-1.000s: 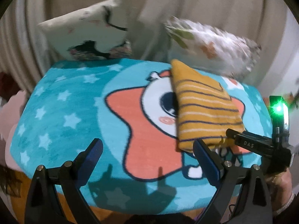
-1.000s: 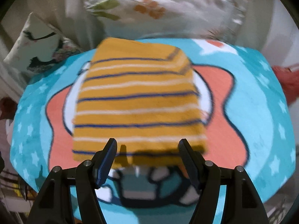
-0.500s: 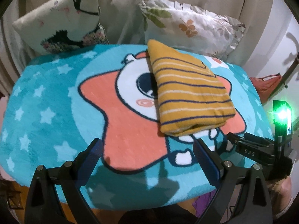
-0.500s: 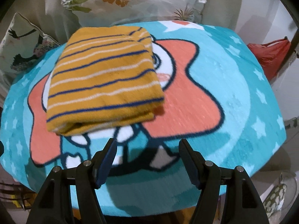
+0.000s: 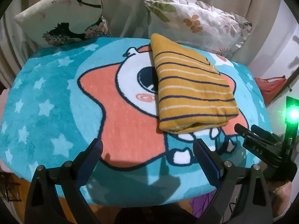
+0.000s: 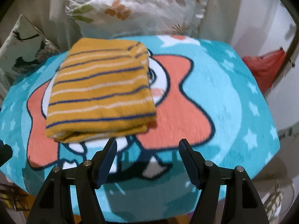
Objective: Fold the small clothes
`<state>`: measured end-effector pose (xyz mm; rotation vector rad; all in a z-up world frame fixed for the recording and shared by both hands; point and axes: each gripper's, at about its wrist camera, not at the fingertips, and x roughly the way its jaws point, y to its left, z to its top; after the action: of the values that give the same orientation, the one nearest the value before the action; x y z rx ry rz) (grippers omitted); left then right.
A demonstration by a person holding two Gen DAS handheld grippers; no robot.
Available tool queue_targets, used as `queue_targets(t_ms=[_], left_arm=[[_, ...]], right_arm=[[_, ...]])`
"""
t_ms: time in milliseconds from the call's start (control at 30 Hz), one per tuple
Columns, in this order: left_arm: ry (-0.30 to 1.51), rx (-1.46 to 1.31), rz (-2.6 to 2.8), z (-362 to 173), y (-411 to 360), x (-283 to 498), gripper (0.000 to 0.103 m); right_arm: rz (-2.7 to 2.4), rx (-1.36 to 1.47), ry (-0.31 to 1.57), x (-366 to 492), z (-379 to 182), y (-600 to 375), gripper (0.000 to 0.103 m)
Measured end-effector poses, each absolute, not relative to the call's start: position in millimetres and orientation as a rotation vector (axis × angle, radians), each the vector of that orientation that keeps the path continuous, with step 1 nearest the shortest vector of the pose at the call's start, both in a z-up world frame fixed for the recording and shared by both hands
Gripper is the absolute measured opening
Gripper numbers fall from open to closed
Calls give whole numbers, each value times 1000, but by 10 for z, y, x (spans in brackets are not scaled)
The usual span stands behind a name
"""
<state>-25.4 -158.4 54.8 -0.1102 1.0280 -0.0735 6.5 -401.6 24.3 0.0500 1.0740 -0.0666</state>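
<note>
The folded mustard striped garment (image 5: 194, 91) lies flat on the teal cartoon-star blanket (image 5: 56, 100), over the star figure's face, just in front of the leaf-print pillow (image 5: 196, 22). The left gripper (image 5: 147, 149) and the right gripper (image 6: 147, 149) hover near the blanket's front edge, jaws spread, holding nothing.

A teal blanket (image 5: 46, 97) printed with pale stars and a coral cartoon star covers the surface. 2 cushions lean at its far edge: a white one with a black figure (image 5: 61, 16) and a ruffled leaf-print one (image 5: 196, 20). Beige curtain folds (image 5: 123, 1) hang behind. A red fabric item (image 5: 269, 89) sits beside a pale wall (image 6: 284, 97).
</note>
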Motion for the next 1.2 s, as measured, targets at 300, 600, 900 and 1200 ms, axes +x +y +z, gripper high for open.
queue_targets(t_ms=[300, 600, 900, 1200], left_arm=[[1012, -91, -21, 607, -1940, -295, 97], [1018, -82, -33, 558, -2321, -299, 97], [1030, -78, -47, 516, -2605, -264, 97], [1032, -68, -29, 507, -2715, -226, 97]], right_arm=[[-6, 64, 1055, 158, 256, -4281, 73], [5, 69, 1045, 124, 231, -4621, 73], [12, 52, 1045, 75, 212, -4791, 74], [29, 57, 1050, 107, 166, -4864, 74]])
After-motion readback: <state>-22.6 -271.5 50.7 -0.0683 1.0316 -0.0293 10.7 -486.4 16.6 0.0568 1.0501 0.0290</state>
